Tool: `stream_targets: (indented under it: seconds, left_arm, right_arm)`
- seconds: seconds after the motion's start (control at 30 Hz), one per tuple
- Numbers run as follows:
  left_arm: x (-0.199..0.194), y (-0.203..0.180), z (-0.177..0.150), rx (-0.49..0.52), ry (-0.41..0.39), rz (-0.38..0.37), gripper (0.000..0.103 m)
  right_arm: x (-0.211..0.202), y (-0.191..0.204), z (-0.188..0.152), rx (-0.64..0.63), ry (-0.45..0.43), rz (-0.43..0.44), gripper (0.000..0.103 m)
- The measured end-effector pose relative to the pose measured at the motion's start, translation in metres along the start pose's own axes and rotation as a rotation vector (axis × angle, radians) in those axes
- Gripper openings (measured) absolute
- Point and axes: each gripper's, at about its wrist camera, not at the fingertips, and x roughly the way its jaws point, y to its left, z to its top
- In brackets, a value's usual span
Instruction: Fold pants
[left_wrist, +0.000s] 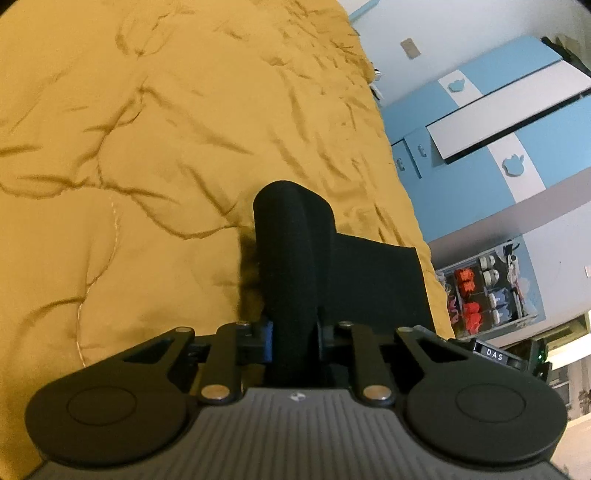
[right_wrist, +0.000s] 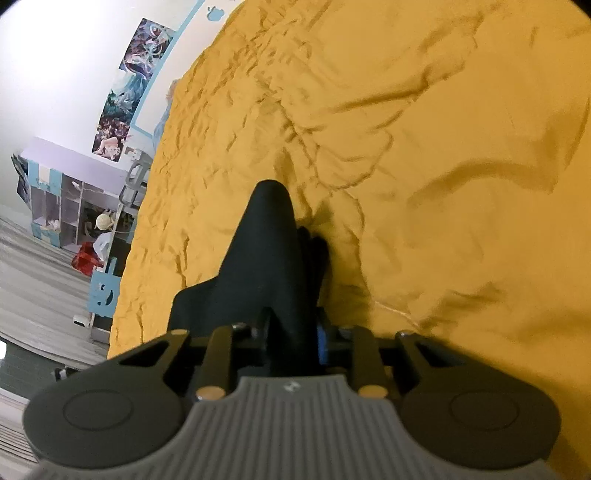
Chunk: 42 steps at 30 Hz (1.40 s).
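The pants (left_wrist: 376, 280) are black cloth. In the left wrist view my left gripper (left_wrist: 291, 229) is shut on a bunched fold of them, which wraps over and hides the fingers, while a flat part hangs to the right over the bed's edge. In the right wrist view my right gripper (right_wrist: 277, 236) is shut on another bunch of the same black pants (right_wrist: 207, 302), which also hides its fingers; a flap spreads to the lower left. Both grippers hold the cloth just above the mustard-yellow bedspread (left_wrist: 147, 147).
The wrinkled yellow bedspread (right_wrist: 443, 147) fills most of both views. The left wrist view shows blue and white cupboards (left_wrist: 517, 110) and a shelf of shoes (left_wrist: 484, 295) past the bed's edge. The right wrist view shows wall posters (right_wrist: 129, 85), low shelving (right_wrist: 66, 206) and striped floor (right_wrist: 37, 277).
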Motion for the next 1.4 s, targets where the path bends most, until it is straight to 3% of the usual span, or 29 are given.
stream_targets:
  seconds: [0.13, 0.43, 0.73, 0.97, 1.2, 1.4]
  left_arm:
    - [-0.016, -0.013, 0.002, 0.025, -0.014, -0.007, 0.021]
    - [-0.093, -0.024, 0.014, 0.070, -0.029, -0.007, 0.021]
    - [-0.163, 0.014, 0.022, 0.070, 0.014, 0.086, 0.021]
    - [-0.162, 0.050, 0.017, 0.047, 0.038, 0.134, 0.021]
    - [-0.129, 0.093, 0.013, -0.027, 0.045, 0.112, 0.021]
    - [-0.123, 0.118, 0.009, -0.076, 0.051, 0.078, 0.027]
  right_arm:
    - [-0.016, 0.018, -0.001, -0.026, -0.023, -0.007, 0.015]
    - [-0.044, 0.081, -0.029, -0.057, -0.013, 0.087, 0.013]
    - [-0.010, 0.130, -0.095, -0.022, 0.064, 0.156, 0.013]
    - [0.029, 0.126, -0.127, 0.032, 0.110, 0.152, 0.012]
    - [0.058, 0.111, -0.124, 0.020, 0.135, 0.097, 0.012]
    - [0.074, 0.085, -0.127, 0.052, 0.154, 0.098, 0.012]
